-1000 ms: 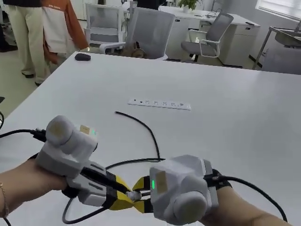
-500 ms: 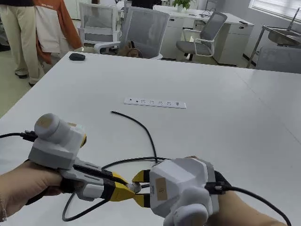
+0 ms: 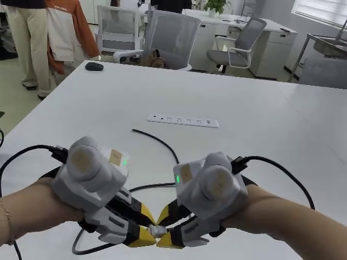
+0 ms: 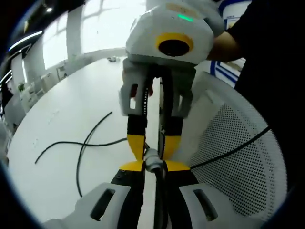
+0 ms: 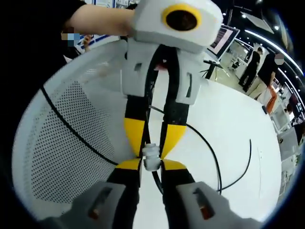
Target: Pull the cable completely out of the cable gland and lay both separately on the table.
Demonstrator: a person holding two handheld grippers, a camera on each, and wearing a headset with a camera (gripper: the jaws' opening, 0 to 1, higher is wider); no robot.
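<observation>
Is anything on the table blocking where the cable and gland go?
Nothing visible does. The left gripper and right gripper meet at the cable gland over the table; the power strip lies farther off.

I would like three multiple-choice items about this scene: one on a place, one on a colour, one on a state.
1. Where does the power strip lie?
A. on the table, beyond the grippers
B. on a chair
C. in a gripper

2. What colour is the cable?
A. red
B. black
C. white

3. How is the cable gland?
A. loose on the table
B. on the power strip
C. pinched between both grippers

1 A: it lies flat past both grippers.
2 B: it is a black line on the white top.
3 C: left gripper and right gripper close on it.
</observation>
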